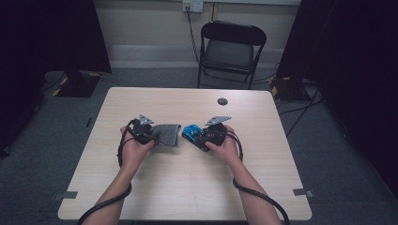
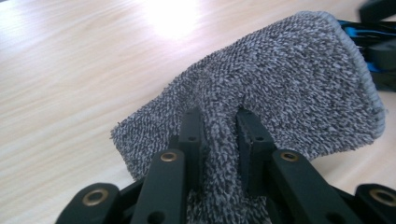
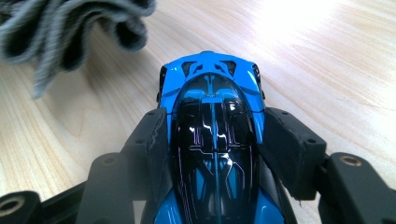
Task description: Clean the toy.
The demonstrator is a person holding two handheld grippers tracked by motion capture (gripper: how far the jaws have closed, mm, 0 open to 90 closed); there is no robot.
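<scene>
Already secured: left claw (image 2: 219, 126) clamped on grey cloth (image 2: 289, 79); right claw (image 3: 212, 135) clamped on blue toy car (image 3: 210, 88). Outstanding, likely: wiping car; cloth at its 9 o'clock, near, apart.

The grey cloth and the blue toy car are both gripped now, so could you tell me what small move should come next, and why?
Probably bring the grey cloth, pinched in the left gripper, onto the blue toy car clamped by the right gripper; a gap separates them.

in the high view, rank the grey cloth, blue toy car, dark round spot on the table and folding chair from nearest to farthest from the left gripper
1. grey cloth, pinched in the left gripper.
2. blue toy car, just right of the cloth, in the right gripper.
3. dark round spot, toward the table's far edge.
4. folding chair, beyond the table.
</scene>
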